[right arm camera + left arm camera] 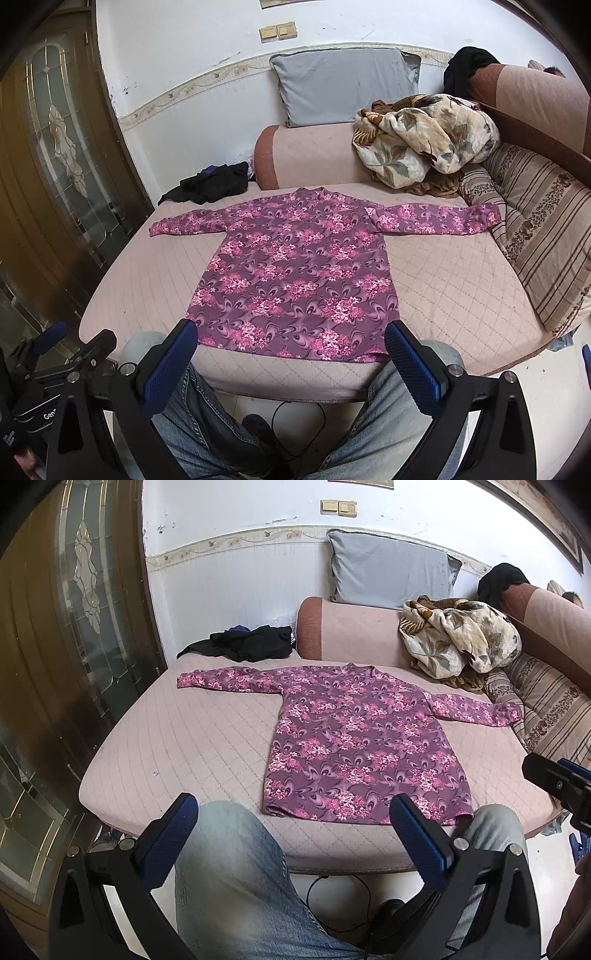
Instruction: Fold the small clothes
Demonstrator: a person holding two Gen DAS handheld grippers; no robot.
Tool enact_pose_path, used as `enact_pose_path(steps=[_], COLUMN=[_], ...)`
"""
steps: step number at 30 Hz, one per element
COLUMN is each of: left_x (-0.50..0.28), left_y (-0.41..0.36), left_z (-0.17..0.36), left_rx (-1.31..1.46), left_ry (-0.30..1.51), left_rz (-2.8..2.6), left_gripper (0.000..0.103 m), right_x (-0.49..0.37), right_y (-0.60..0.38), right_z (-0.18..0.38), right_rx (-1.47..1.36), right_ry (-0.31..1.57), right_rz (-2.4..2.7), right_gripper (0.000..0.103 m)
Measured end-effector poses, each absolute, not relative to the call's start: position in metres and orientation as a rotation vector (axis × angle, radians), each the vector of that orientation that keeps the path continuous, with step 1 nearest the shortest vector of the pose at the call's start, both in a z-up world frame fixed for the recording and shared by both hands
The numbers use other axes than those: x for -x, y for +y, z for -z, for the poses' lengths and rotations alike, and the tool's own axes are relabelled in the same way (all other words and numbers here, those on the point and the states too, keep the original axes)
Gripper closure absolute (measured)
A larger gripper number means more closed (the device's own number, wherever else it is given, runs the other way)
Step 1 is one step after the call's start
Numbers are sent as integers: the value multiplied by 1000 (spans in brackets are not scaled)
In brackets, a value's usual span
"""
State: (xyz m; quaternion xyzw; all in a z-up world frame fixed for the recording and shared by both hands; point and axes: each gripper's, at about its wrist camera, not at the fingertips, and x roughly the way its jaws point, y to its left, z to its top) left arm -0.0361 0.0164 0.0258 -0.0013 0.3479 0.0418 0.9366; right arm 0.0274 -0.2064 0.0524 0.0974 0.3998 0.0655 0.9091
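1. My left gripper (295,834) hangs level over my knees at the near edge of the sofa seat (177,746). Its jaws stand wide apart and hold nothing.
2. In the left wrist view, my left knee in jeans (236,849) fills the gap between the two blue fingertips (173,834).
3. My right gripper (291,358) sits beside the left one, at the same height, pointing forward toward 12 o'clock. Its jaws are also wide apart and hold nothing.
4. In the left wrist view, part of the right gripper shows at 3 o'clock. In the right wrist view, part of the left gripper shows at 8 o'clock.
5. The floral purple shirt (295,273) lies flat on the seat, spread open, with its hem toward me and its collar toward 12 o'clock.
6. One sleeve (188,221) extends toward 10 o'clock. The other sleeve (439,218) extends toward 2 o'clock, and its cuff reaches the striped cushion (535,236).
7. In the right wrist view, the shirt hem lies between my two fingertips but beyond them; neither gripper touches the cloth.
8. A dark garment pile (210,184) rests at 11 o'clock of the shirt, apart from it.
9. A crumpled leaf-print blanket (417,140) lies at 1 o'clock, on the sofa back.
10. A grey pillow (343,85) leans against the wall at 12 o'clock.
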Motion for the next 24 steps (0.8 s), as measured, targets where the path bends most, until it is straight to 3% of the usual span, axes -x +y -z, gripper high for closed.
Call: enact_pose_path(steps=[24], left_x=[13], left_y=[14], left_z=[-8], left_rx=[-1], left_ry=[787], left_rz=[-83], left_gripper=[0], right_x=[-44], right_y=[-208], right_z=[-36], right_rx=[-211], right_ry=[870], right_rz=[-137], right_gripper=[0])
